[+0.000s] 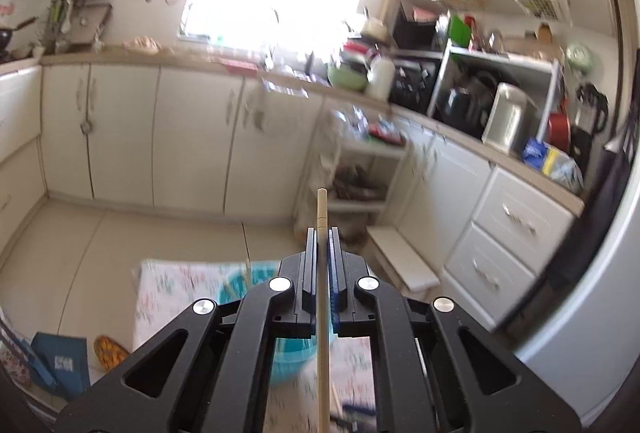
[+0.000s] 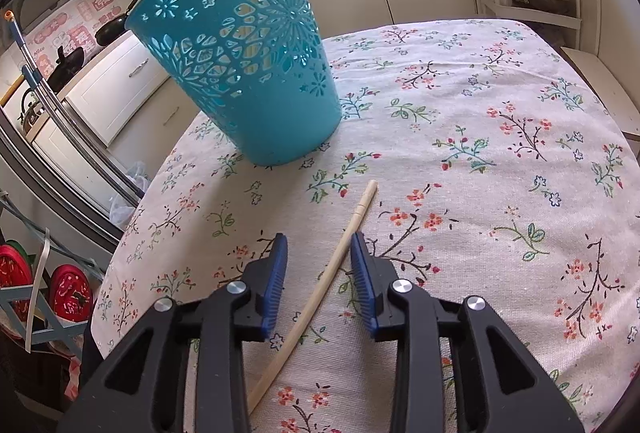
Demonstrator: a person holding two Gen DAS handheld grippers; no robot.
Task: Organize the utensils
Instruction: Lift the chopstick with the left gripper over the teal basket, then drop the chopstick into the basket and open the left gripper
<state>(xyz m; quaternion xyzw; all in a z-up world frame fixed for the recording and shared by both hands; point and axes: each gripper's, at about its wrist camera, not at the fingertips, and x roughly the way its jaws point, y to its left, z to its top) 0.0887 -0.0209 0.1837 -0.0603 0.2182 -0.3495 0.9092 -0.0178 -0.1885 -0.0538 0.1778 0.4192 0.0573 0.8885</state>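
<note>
Wooden chopstick point(image 1: 322, 273) — slim, round — clamped in left gripper point(image 1: 321, 233).

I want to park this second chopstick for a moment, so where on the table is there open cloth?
The floral tablecloth is bare to the right of the teal basket and of the right claw, out to the table's edge. The tight spot is the strip between basket and claw, where a chopstick lies between the open fingers. The left claw grips another chopstick.

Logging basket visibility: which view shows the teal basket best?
Right wrist view: the basket stands whole and sharp on the tablecloth. The left wrist view shows only blurred teal bits behind the left gripper.
</note>
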